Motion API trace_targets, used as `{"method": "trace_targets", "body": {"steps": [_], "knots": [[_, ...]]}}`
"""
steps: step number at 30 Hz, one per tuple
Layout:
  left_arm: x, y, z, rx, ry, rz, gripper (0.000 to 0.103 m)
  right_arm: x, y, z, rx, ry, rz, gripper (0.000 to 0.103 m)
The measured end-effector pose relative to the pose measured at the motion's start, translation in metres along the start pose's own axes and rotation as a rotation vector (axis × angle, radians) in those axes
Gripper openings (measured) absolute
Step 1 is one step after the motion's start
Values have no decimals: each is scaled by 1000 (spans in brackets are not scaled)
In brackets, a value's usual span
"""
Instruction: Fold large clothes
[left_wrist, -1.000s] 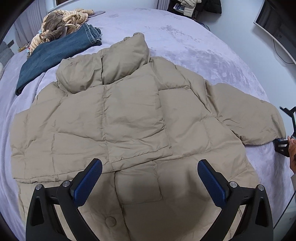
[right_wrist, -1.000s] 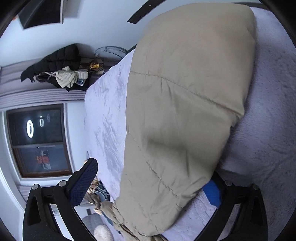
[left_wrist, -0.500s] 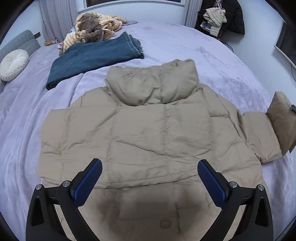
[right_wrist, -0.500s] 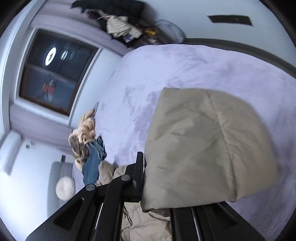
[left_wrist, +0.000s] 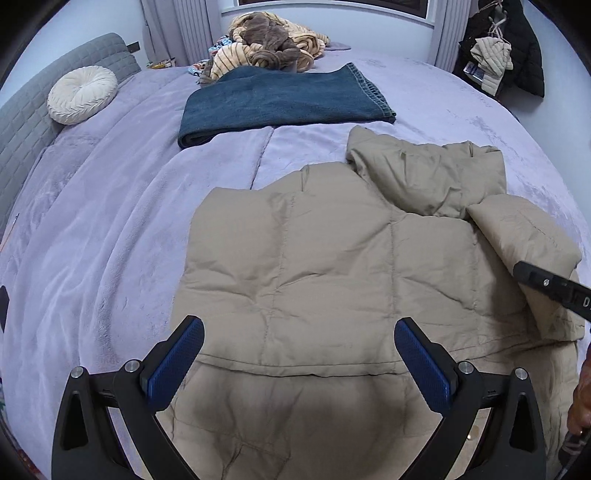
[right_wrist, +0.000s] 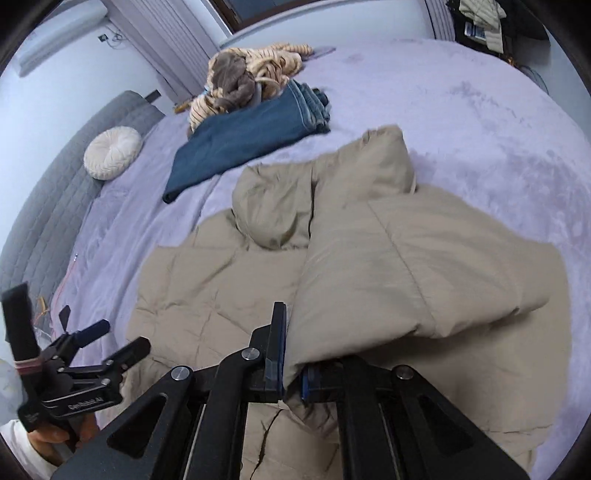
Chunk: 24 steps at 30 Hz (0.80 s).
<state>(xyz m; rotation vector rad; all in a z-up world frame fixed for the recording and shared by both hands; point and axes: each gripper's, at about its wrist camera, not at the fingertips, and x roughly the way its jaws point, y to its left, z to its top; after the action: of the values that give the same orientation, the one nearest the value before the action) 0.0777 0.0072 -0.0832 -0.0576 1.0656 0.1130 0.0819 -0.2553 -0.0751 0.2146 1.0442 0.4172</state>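
Your right gripper (right_wrist: 291, 373) has its fingers pinching the sleeve (right_wrist: 413, 273), which is folded over the jacket (left_wrist: 332, 280) lying on the bed (left_wrist: 110, 229). Your left gripper (left_wrist: 299, 362) hovers above the hem, fingers spread and empty. Jeans (left_wrist: 280, 99) lie beyond the hood (left_wrist: 428, 177).

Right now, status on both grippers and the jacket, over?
Right gripper shut on jacket sleeve, sleeve folded over the body. Left gripper open, empty, above the tan jacket. Folded jeans lie clear beyond.
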Motion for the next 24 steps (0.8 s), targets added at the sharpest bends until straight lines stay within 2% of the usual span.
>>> {"method": "trace_targets", "body": {"steps": [4,5,7,8,9,11,14,17,18,19,20,21,24], "knots": [[14,2,1,-10,20,-21,103,26,-22,-17,57,92,-30,9],[17,1,2,-14,25,-31,103,29,-25,-20,69,114,-33,16],[20,-3,5,-21,28,-60,103,22,-32,-21,99,130,-8,37],[21,-5,6,-25,30,-75,103,17,-34,-19,111,125,9,57],[22,-6,8,-30,31,-95,103,7,-37,-19,124,109,22,71],[22,-8,13,-41,27,-131,103,-16,-46,-19,163,57,18,74],[23,-5,22,-63,16,-182,103,-46,-81,-25,325,-19,5,74],[28,2,27,-88,30,-239,103,-57,-117,-28,502,-77,14,72],[31,6,28,-102,41,-262,103,-57,-124,-27,540,-96,21,55],[34,10,28,-115,51,-283,103,-58,-125,-23,557,-107,30,44],[35,13,28,-128,60,-301,103,-58,-125,-20,560,-115,37,24],[37,18,28,-143,68,-320,103,-58,-121,-16,550,-127,46,17],[37,32,25,-187,75,-387,103,-54,-86,2,425,-143,81,15]]}}
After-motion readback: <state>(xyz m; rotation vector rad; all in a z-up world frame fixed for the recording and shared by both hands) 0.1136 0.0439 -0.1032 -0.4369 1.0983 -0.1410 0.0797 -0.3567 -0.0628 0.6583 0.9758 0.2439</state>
